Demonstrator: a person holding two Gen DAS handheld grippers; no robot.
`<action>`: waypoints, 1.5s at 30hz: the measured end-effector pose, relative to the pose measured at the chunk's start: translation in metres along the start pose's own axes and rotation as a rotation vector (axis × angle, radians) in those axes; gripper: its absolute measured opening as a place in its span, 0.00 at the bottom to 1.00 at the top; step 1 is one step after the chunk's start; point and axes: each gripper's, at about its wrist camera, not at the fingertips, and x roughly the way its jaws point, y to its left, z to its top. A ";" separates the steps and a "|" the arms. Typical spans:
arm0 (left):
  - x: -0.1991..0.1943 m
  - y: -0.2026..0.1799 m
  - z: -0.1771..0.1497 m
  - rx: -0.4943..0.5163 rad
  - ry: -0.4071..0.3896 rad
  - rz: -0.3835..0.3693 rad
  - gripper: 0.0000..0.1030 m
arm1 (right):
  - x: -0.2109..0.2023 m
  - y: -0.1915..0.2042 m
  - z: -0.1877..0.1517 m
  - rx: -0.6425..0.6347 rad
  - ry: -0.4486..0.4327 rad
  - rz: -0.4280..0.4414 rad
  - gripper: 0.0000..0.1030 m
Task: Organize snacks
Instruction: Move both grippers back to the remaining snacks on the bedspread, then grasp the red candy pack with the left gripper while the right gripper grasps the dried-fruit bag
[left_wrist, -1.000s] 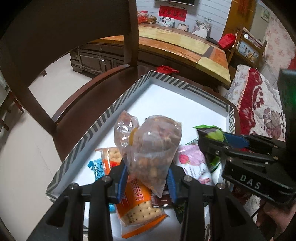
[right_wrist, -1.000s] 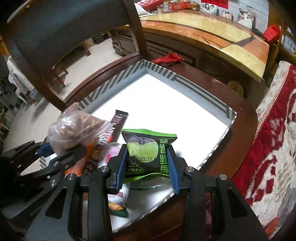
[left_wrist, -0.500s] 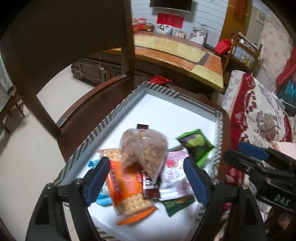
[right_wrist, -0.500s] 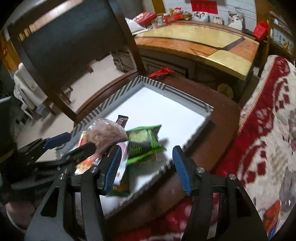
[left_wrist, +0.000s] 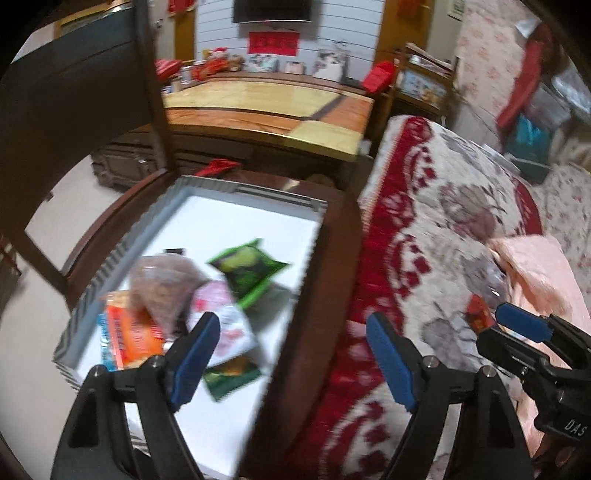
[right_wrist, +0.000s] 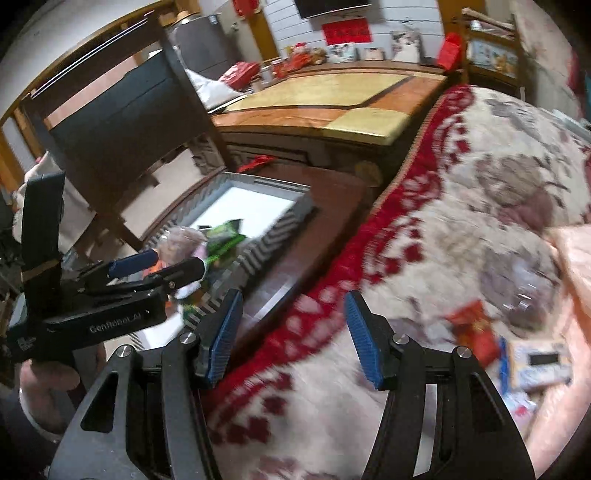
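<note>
With both my left claw (left_wrist: 293, 356) and right claw (right_wrist: 291, 334) spread and empty, the snacks (left_wrist: 177, 295) lie heaped in the tray (left_wrist: 243, 190), and the red packet (right_wrist: 472, 328) on the soft blanket (right_wrist: 461, 192) may slip from a hasty pinch.

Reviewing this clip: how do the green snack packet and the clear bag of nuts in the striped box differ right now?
The green snack packet is opaque and printed, while the clear bag of nuts shows its brownish contents. The green snack packet lies flat on the white floor of the striped box; the clear bag of nuts bulges on top of other packets. Both are inside the box, and neither is held.
</note>
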 end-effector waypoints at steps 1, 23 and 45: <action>0.000 -0.008 -0.001 0.012 0.001 -0.006 0.81 | -0.006 -0.005 -0.004 0.001 -0.002 -0.015 0.56; 0.026 -0.128 -0.019 0.203 0.080 -0.091 0.81 | -0.062 -0.125 -0.085 0.199 0.020 -0.145 0.56; 0.104 -0.213 -0.007 0.046 0.256 -0.250 0.81 | -0.061 -0.173 -0.108 0.295 0.037 -0.138 0.56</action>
